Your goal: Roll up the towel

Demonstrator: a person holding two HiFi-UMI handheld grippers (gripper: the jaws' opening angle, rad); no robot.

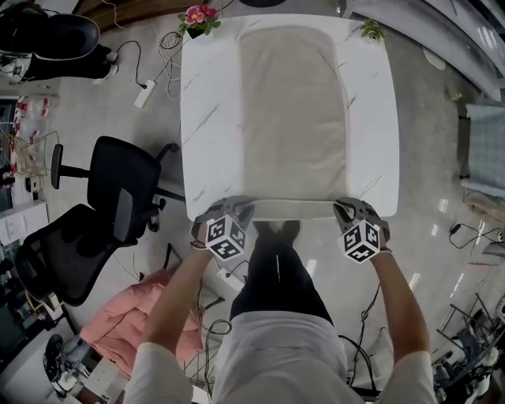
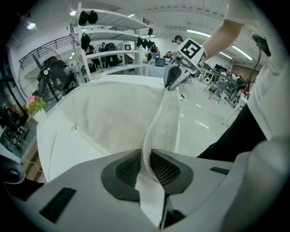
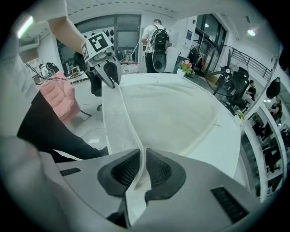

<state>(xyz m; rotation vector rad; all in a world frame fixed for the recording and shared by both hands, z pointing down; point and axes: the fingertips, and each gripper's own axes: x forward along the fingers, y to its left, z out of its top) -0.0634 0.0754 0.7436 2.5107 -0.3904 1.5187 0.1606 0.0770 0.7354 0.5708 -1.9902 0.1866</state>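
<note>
A beige towel point(image 1: 292, 110) lies flat along the white marble-look table point(image 1: 207, 95), and its near edge point(image 1: 293, 209) is stretched taut between both grippers at the table's near edge. My left gripper point(image 1: 237, 208) is shut on the towel's near left corner, where the cloth point(image 2: 118, 113) runs between the dark pads point(image 2: 127, 170). On the near right corner my right gripper point(image 1: 352, 208) is shut as well, cloth point(image 3: 172, 113) pinched between its pads point(image 3: 158, 170). Each gripper view shows the other gripper point(image 2: 174, 77) point(image 3: 108, 72) at the far end of the lifted strip.
Two black office chairs point(image 1: 118, 189) and a pink bundle point(image 1: 126, 316) stand left of the table. A flower pot point(image 1: 199, 17) and a small plant point(image 1: 371, 30) sit at the far corners. A power strip point(image 1: 144, 93) and cables lie on the floor.
</note>
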